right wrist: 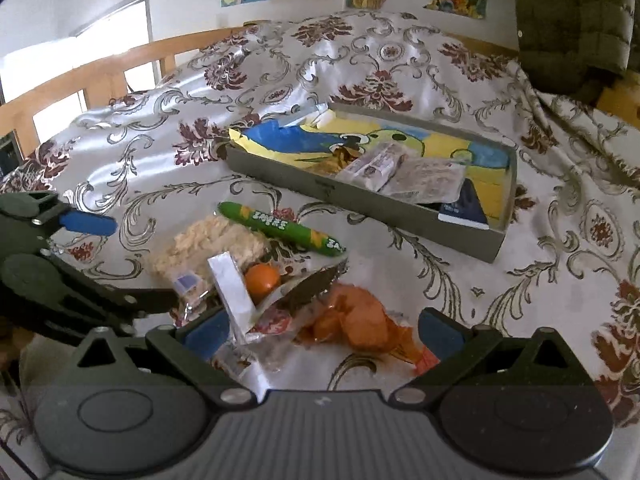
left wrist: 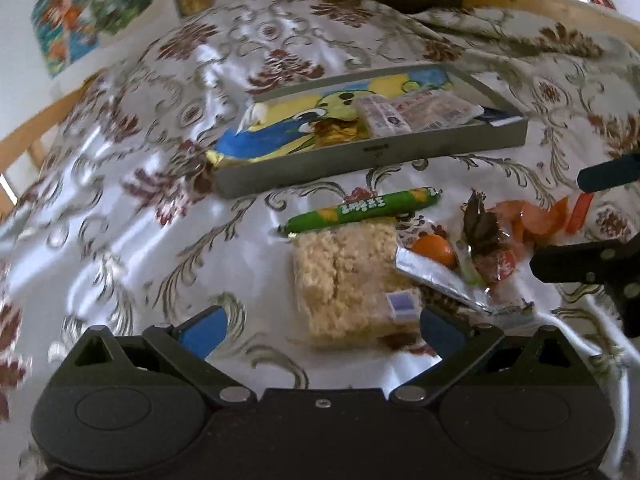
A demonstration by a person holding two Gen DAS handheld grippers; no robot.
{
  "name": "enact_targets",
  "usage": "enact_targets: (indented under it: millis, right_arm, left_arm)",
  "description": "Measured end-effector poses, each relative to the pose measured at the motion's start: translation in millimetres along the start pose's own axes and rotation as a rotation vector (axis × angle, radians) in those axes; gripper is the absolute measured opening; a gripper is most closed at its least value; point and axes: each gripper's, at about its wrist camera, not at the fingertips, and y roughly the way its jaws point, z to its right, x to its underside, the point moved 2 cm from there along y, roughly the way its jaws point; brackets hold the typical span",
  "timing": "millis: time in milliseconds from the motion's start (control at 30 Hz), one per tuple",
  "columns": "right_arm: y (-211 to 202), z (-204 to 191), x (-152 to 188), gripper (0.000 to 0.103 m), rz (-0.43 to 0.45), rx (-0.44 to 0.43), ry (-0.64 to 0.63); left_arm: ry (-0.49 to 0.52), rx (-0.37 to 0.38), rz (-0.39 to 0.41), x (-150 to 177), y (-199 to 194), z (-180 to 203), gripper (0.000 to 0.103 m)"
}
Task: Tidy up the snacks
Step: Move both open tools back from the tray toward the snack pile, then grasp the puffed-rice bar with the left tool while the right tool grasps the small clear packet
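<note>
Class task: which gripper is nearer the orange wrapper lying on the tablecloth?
Right. The right gripper sits open directly over the orange wrapper, which lies between its fingers. The left gripper is off to the side, above the puffed-rice pack.

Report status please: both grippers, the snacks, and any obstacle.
Left gripper open, empty, over rice-crisp pack. Right gripper open, empty, over orange bag. Tray partly filled. Loose snacks in overlapping pile; no other obstacle.

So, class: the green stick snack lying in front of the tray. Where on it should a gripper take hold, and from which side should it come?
Grip the green stick snack around its middle, coming down from above, with the fingers across its narrow width. It is long, thin and lying flat on the tablecloth, so the ends give little to hold. Its side towards the tray looks free; the other side lies close to the rice-crisp pack, so judge carefully there.
</note>
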Motion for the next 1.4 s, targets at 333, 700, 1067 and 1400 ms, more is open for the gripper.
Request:
enact_targets:
  millis: [333, 700, 1067, 1400]
  right_arm:
    - [9, 7, -3, 0.080, -0.022, -0.086, 0.097]
    - [28, 14, -6, 0.060, -0.082, -0.153, 0.236]
    - [33, 21, 2, 0.058, -0.197, -0.213, 0.357]
    - [43, 23, 8, 0.041, -0.194, -0.269, 0.457]
  left_arm:
    - [0.043, 0.110, 0.012, -9, 24, 12, 0.102]
    - [-0.113, 0.129, -0.094, -9, 40, -4, 0.096]
    - [-0.334, 0.176, -0.134, -5, 36, -32, 0.095]
    - [-0.672, 0.252, -0.135, -3, 50, -72, 0.092]
